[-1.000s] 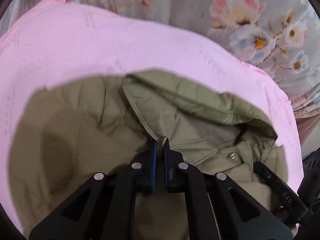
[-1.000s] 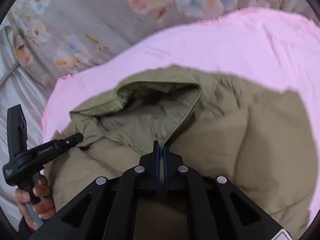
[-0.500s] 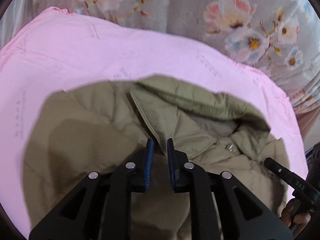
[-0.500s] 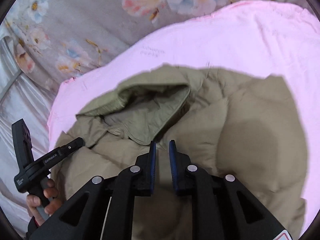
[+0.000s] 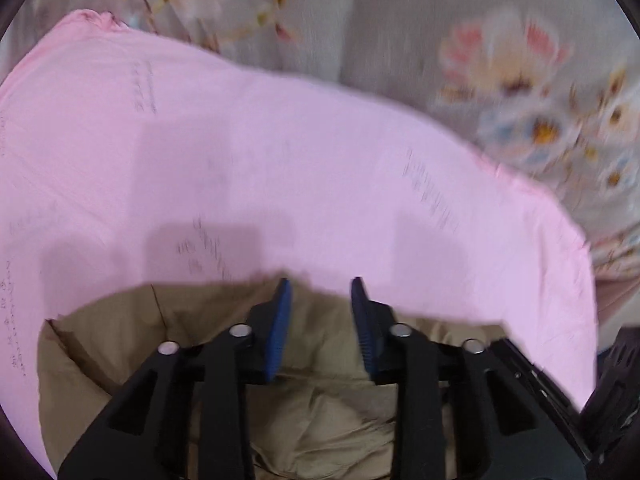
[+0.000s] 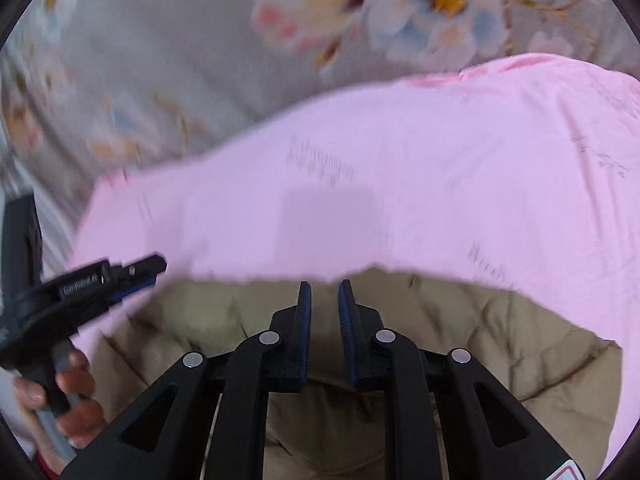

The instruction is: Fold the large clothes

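Observation:
An olive-green padded jacket [image 5: 320, 408] lies on a pink sheet [image 5: 280, 168]; it also shows in the right wrist view [image 6: 520, 344]. My left gripper [image 5: 320, 282] is open and empty, its tips over the jacket's far edge. My right gripper [image 6: 324, 284] is open and empty, also above the jacket's far edge. The left gripper also shows at the left of the right wrist view [image 6: 148, 268], held in a hand. Both views are blurred by motion and the hood is out of sight.
The pink sheet [image 6: 400, 184] lies on a grey floral bedspread [image 5: 500, 72], which fills the far side of both views [image 6: 200, 60]. A dark object [image 5: 616, 384] sits at the right edge of the left wrist view.
Both grippers, shut on the jacket a second ago, have opened and let go. Both have pulled back and tilted up, so the jacket now sits low and the hood has left view.

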### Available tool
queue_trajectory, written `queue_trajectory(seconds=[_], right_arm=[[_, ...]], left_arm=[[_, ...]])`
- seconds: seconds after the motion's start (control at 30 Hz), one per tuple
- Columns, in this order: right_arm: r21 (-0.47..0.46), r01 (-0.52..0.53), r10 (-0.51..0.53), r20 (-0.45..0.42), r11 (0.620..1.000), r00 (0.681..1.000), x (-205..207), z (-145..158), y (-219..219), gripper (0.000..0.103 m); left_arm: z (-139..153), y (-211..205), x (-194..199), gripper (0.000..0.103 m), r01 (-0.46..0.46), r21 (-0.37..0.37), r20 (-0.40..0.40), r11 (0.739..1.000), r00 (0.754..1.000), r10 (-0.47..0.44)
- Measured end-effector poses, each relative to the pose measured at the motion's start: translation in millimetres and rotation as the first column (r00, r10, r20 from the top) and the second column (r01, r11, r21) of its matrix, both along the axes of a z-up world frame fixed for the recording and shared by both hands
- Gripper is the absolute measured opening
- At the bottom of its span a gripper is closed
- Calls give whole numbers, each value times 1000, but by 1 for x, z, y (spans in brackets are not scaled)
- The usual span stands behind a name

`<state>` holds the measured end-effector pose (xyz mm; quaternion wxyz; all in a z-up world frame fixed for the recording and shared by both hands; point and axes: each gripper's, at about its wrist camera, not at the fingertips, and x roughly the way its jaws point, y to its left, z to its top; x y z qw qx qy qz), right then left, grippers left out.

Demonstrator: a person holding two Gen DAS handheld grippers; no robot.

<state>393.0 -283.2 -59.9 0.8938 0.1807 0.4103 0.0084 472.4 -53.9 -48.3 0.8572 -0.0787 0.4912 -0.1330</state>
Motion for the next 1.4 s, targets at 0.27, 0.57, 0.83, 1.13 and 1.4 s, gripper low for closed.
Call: queue_trajectory(seconds=[0.27, 0.57, 0.83, 1.13, 1.4], right_arm=[[-169, -22, 26, 18, 985, 1000, -31, -8, 8, 9], [-102, -12, 11, -10, 995, 1000, -25, -37, 3, 8], [-107, -10, 9, -7, 994, 1000, -22, -38, 5, 8], [-112, -10, 10, -6, 994, 1000, -21, -39, 5, 8], [-112, -11, 10, -6, 994, 1000, -20, -39, 5, 8]], left_arm=[[-34, 6, -48, 2, 61, 163, 53, 985, 996, -71], [-39, -1, -57, 2, 39, 225, 134, 974, 988, -70], [-41, -7, -55, 1, 35, 246, 143, 969, 987, -71], [-43, -11, -54, 1, 34, 274, 150, 961, 986, -78], [-43, -13, -52, 1, 34, 276, 151, 960, 985, -78]])
